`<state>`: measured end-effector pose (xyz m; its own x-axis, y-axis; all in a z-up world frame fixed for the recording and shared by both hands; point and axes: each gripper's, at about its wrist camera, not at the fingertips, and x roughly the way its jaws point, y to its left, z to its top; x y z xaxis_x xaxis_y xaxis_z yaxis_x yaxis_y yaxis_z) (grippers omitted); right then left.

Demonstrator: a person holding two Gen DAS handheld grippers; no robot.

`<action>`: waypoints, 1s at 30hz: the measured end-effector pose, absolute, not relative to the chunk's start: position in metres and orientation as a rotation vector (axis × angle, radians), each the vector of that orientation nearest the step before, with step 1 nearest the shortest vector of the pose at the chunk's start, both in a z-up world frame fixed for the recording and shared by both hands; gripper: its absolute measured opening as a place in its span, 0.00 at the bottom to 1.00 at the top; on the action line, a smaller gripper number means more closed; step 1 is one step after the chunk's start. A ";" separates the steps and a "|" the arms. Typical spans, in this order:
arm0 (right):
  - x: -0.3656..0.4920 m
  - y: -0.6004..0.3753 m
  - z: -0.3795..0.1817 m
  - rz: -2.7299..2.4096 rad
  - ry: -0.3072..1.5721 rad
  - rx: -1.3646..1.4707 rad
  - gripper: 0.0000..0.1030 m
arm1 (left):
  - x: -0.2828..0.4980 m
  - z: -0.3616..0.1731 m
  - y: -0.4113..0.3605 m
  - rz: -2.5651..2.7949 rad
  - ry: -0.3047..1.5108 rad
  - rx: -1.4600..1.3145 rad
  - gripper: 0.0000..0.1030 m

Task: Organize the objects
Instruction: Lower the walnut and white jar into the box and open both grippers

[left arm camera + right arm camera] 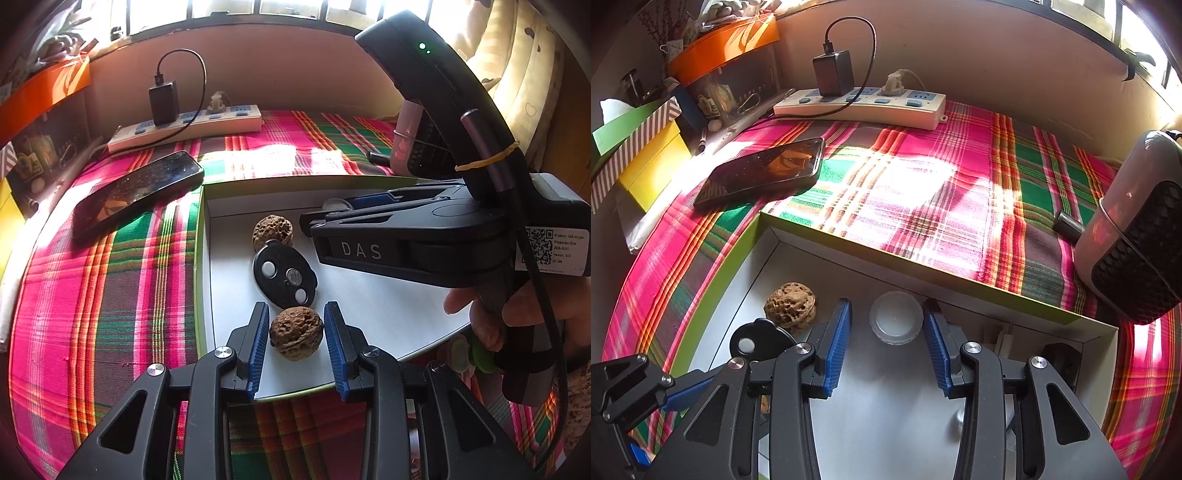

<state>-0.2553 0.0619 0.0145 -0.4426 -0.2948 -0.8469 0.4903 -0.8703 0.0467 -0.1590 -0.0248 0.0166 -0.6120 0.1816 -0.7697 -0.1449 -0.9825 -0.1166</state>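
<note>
From the left wrist, the left gripper [296,328] stood with its blue ribbed pads either side of a wrinkled brown walnut [296,333], slim gaps showing, so not clamped. The nut lay in a shallow white box with a green rim [199,258], just beside a black oval key fob [284,275] and a second pitted walnut [272,232]. From the right wrist, the right gripper [886,325] stood apart around a small translucent round cap [896,322] on the box floor, untouched.

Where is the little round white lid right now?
In the right wrist view, the round white lid lies on the white box floor between the right tongs' blue pads, right of the walnut.
</note>
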 end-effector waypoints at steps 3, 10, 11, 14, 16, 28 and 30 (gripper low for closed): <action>-0.256 0.062 0.015 -2.320 0.280 1.302 0.40 | -0.159 0.017 -0.025 2.667 -0.063 -1.281 0.28; -0.257 0.066 0.015 -2.333 0.262 1.304 0.46 | -0.159 0.017 -0.025 2.669 -0.061 -1.281 0.29; -0.256 0.066 0.015 -2.335 0.256 1.305 0.47 | -0.159 0.017 -0.026 2.669 -0.062 -1.281 0.29; -0.255 0.068 0.016 -2.338 0.250 1.302 0.47 | -0.159 0.017 -0.027 2.667 -0.083 -1.277 0.30; -0.254 0.068 0.018 -2.345 0.250 1.297 0.47 | -0.158 0.017 -0.026 2.665 -0.092 -1.273 0.31; -0.243 0.076 0.033 -2.401 0.220 1.252 0.51 | -0.147 0.026 -0.030 2.696 -0.084 -1.255 0.35; -0.240 0.077 0.036 -2.404 0.214 1.246 0.51 | -0.143 0.028 -0.031 2.699 -0.080 -1.252 0.35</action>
<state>-0.2397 0.0774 0.0356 -0.5086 -0.2967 -0.8083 0.4345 -0.8989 0.0565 -0.1434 -0.0307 0.0277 -0.6348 0.1716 -0.7534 -0.1265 -0.9850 -0.1177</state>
